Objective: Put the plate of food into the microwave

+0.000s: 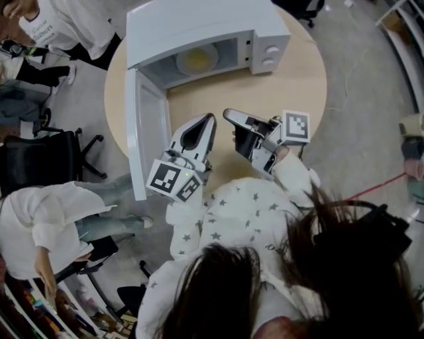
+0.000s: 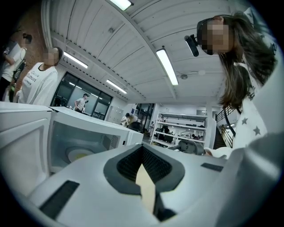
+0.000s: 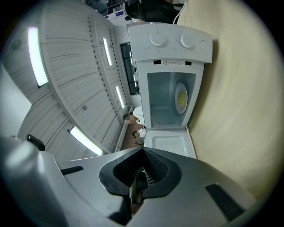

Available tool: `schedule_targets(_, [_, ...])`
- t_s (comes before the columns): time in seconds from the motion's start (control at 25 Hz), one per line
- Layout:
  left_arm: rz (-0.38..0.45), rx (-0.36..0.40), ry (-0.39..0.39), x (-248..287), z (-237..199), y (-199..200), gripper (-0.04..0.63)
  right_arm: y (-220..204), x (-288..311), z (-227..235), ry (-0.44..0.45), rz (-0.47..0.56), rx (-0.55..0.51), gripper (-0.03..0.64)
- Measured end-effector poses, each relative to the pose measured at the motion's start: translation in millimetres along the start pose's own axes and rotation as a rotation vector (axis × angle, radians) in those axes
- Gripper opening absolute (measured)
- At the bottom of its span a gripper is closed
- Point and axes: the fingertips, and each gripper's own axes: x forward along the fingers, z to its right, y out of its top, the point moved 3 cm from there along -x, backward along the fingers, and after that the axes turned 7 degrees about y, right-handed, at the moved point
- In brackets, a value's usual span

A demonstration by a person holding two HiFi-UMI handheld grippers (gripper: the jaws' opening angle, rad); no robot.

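Plate of food [image 1: 197, 59]: round, no long axis, lies flat inside microwave [image 1: 199, 23] at far edge of table [image 1: 301, 83]. Cavity mouth faces near edge. Door [image 1: 142, 132] swung fully out at left, its tip past near-left edge. Left gripper [image 1: 211, 118], right gripper [image 1: 228, 114]: jaws together, nothing held, side by side above near edge. Bare tabletop separates them from cavity mouth.

Lab; strip lights [image 2: 167, 66], storage racks [image 2: 182, 128]

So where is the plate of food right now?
In the head view, the plate sits inside the open microwave at the far side of the round table.
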Motion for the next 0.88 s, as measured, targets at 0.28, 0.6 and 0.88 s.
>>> schedule_targets(0.28, [-0.003,-0.005,0.001,0.7,-0.8,-0.7,0.002,0.7,-0.5,1.5,0.013,0.002,0.002,0.006])
schedule_targets(0.6, [-0.013,-0.017,0.005,1.3,-1.8,-3.6,0.002,0.3,-0.7,4.0,0.013,-0.001,0.011,0.006])
schedule_targets(0.88, [-0.033,-0.021,0.011,2.6,-0.5,-7.7,0.002,-0.4,-1.6,3.9,0.015,-0.002,0.015,0.006])
